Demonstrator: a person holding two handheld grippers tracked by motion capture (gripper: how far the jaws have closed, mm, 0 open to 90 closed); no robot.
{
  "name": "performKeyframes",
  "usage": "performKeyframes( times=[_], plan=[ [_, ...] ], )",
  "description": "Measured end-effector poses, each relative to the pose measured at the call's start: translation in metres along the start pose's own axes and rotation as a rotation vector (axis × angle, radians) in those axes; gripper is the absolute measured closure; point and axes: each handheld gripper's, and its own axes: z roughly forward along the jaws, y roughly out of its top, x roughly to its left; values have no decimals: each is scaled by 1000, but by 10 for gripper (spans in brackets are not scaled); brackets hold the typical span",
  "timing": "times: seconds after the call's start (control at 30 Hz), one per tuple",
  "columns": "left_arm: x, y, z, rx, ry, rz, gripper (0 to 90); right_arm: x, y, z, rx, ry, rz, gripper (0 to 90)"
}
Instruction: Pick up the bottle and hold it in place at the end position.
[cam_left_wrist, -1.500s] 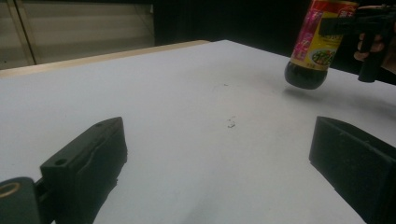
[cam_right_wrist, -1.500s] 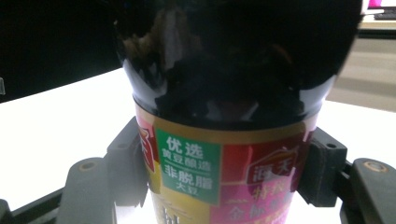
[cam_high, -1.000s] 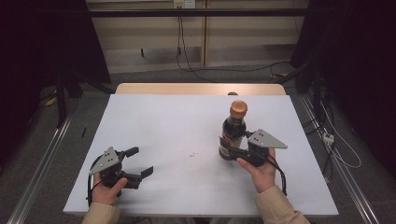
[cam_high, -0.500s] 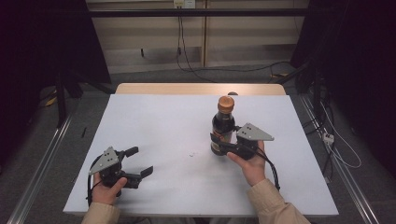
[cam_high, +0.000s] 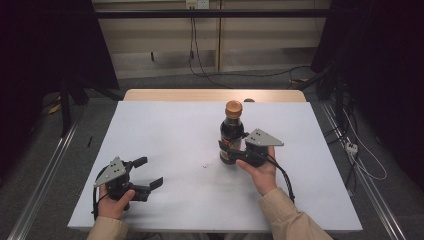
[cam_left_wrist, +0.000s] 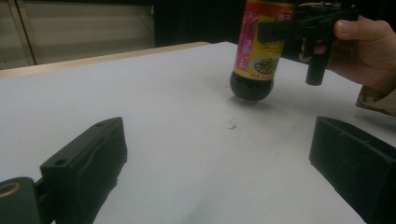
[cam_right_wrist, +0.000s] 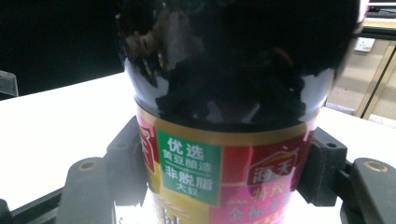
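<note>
One bottle (cam_high: 232, 133) was gripped upright by the right gripper (cam_high: 235, 153); the left gripper (cam_high: 145, 174) was rested on the table (cam_high: 170, 125), jaws spread, nothing held.

Bottle (cam_right_wrist: 224, 140): cap and base cut off by top/bottom edges in right gripper view; upper label text blurred, lower part unreadable. Left gripper view: bottle neck and cap cut by top edge, label print too small to read. Right gripper (cam_high: 235, 152) pads mostly hidden behind bottle in high view. Speck on surface (cam_high: 165, 130) just left of right gripper – too small to identify. Left gripper (cam_high: 147, 175): grip underside hidden by hand.
</note>
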Motion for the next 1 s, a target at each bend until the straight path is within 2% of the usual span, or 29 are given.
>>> performKeyframes(
  times=[0.2, 0.43, 0.6, 1.0],
  plan=[
    [0, 0, 0, 2, -1, 6, 38, 1, 2, 9, -3, 9, -6, 310],
    [0, -1, 0, 2, 4, -6, 38, 4, 4, 20, 0, 24, -23, 311],
    [0, -1, 0, 5, 5, -2, 38, 4, 1, 28, 0, 30, -11, 311],
    [0, -1, 0, 8, 6, -2, 38, 5, 5, 46, -1, 39, -37, 310]
  ],
)
